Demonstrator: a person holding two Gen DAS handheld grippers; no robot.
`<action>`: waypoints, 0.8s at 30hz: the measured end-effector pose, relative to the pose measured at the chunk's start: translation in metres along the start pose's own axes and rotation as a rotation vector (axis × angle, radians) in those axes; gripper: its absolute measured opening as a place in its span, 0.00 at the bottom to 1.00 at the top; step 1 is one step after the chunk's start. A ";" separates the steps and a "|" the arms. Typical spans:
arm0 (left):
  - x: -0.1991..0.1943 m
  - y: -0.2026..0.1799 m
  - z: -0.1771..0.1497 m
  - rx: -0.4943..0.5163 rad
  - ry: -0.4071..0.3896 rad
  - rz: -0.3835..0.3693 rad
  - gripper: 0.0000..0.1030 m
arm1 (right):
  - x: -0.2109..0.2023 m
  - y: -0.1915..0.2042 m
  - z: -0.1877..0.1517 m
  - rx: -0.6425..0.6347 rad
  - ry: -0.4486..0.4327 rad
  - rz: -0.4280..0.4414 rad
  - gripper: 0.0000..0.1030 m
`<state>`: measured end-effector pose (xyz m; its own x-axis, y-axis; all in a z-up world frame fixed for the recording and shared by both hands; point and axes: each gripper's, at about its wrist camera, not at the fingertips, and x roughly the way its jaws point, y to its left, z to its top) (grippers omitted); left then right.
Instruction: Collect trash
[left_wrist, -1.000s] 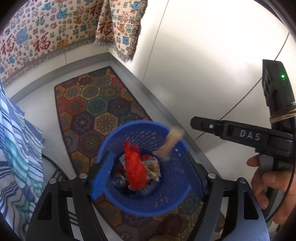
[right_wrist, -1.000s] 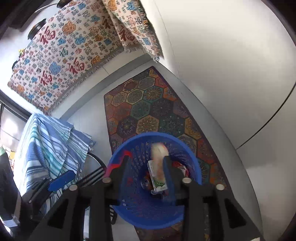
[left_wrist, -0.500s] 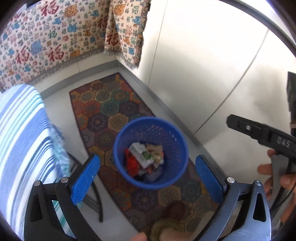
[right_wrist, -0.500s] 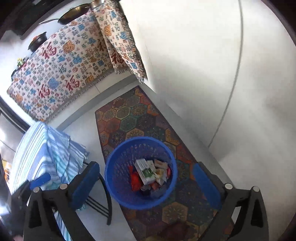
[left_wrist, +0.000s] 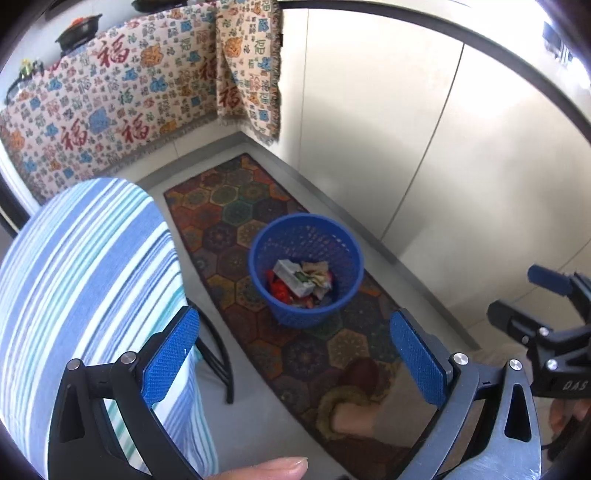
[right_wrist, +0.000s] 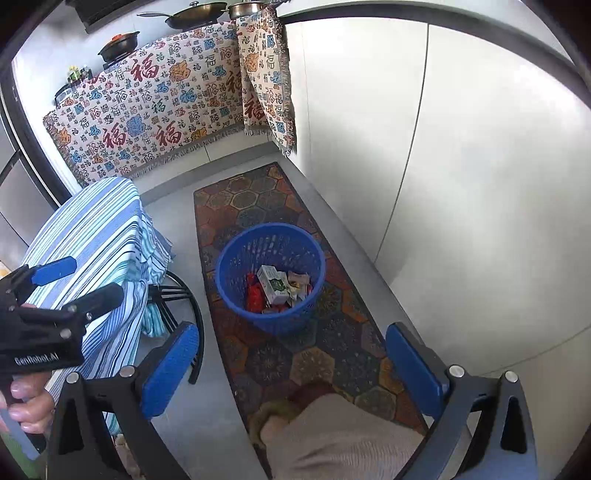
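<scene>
Left wrist view: left gripper (left_wrist: 295, 354) spread wide, empty, high above blue basket (left_wrist: 258, 254) of trash (left_wrist: 301, 282), straight ahead and below. Patterned rug (left_wrist: 236, 206) underneath; striped tablecloth (left_wrist: 85, 277) at left.

Right wrist view: right gripper (right_wrist: 291, 363) likewise released, empty; basket (right_wrist: 225, 266) ahead, equally near. White cabinets (right_wrist: 461, 166) at right.

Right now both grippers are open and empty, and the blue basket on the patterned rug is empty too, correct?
Not quite. The blue basket is not empty: the right wrist view shows a white carton and red wrappers inside. The rest holds: it stands on the patterned rug, and the left gripper and right gripper are open and empty.
</scene>
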<state>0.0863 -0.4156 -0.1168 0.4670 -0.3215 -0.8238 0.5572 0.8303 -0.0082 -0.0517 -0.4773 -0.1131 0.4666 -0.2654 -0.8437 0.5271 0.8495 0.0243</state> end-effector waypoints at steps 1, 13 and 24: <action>-0.003 0.002 0.000 -0.004 -0.009 -0.009 1.00 | -0.004 0.000 -0.002 0.003 -0.003 0.003 1.00; -0.011 -0.003 -0.007 0.004 -0.030 0.017 1.00 | -0.018 0.002 -0.010 0.027 -0.015 0.004 1.00; -0.007 -0.004 -0.007 -0.011 -0.023 0.036 0.99 | -0.018 0.005 -0.010 0.024 -0.018 0.007 1.00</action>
<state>0.0761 -0.4136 -0.1146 0.5019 -0.3017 -0.8106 0.5325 0.8463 0.0147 -0.0648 -0.4639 -0.1037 0.4827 -0.2679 -0.8338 0.5410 0.8399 0.0433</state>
